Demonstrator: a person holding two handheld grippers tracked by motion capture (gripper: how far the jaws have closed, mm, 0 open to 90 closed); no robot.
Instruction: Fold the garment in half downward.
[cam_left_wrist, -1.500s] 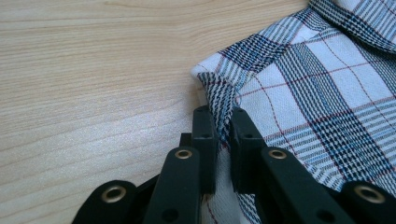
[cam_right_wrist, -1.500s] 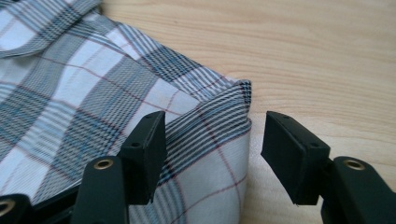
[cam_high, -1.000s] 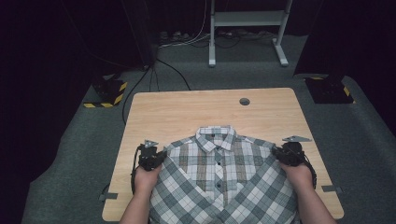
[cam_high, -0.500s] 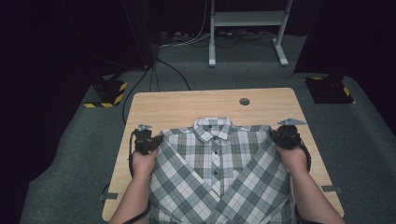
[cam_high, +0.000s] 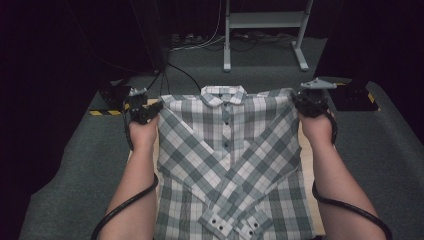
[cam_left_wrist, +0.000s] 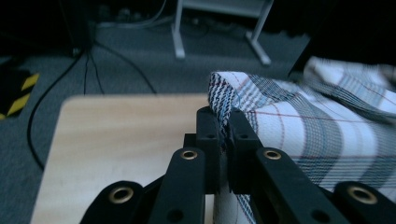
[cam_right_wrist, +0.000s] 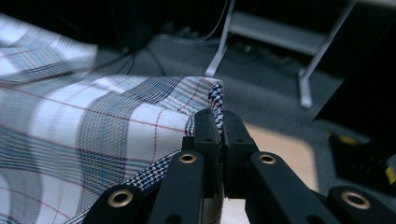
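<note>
My left claw (cam_high: 150, 107) and right claw (cam_high: 300, 100) are each clamped on a shoulder of the plaid shirt (cam_high: 230, 150), which hangs lengthwise between them toward me above the tabletop (cam_left_wrist: 121, 140).
</note>
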